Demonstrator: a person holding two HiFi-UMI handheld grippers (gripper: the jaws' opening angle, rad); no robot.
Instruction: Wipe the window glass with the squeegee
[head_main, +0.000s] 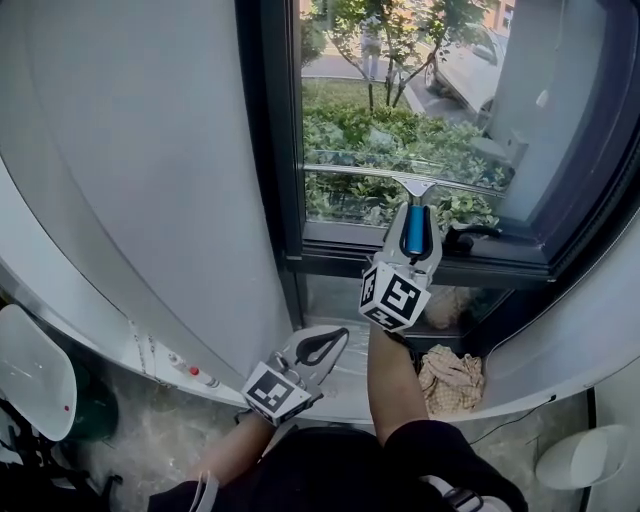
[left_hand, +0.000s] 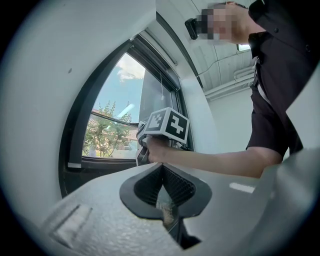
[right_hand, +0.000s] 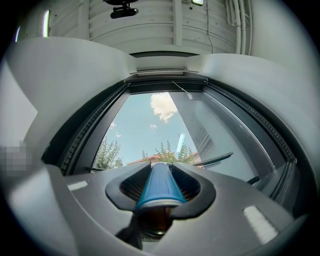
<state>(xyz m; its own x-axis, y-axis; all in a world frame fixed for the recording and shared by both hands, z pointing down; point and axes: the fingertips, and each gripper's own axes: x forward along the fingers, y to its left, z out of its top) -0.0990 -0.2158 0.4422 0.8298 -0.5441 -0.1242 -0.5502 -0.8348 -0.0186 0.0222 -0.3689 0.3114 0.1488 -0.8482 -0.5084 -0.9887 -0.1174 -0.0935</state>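
Nearest, at lower centre-left: left gripper (head_main: 322, 346), jaws pressed together with nothing between them, tip aimed up-frame. Right of it, at frame centre: right gripper (head_main: 416, 218), raised, fingers clamped on the blue handle of the squeegee (head_main: 400, 176). Holds its blade level against the lower part of the window glass (head_main: 400, 90). Farther right and lower: crumpled checked cloth (head_main: 452, 378), on the white ledge (head_main: 570, 340) below the window.
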